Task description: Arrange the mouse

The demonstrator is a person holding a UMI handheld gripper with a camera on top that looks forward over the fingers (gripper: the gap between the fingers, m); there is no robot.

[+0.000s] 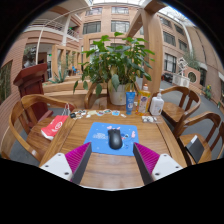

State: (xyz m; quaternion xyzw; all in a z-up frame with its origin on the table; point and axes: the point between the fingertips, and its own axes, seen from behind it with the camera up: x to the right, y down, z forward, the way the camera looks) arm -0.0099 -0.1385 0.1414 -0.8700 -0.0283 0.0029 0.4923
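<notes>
A dark computer mouse (pixel 115 139) lies on a blue mouse mat (pixel 111 137) on the wooden table (pixel 110 168). My gripper (pixel 112 160) is open and empty. Its two fingers with magenta pads (pixel 78 157) stand wide apart over the near part of the table. The mouse sits just ahead of the fingers, roughly on the line midway between them, and apart from both.
A large potted plant (pixel 117 60) stands at the table's far side, with a blue bottle (pixel 131 100) and a white bottle (pixel 156 104) beside it. A red object (pixel 54 126) lies left. Wooden chairs (pixel 20 122) surround the table.
</notes>
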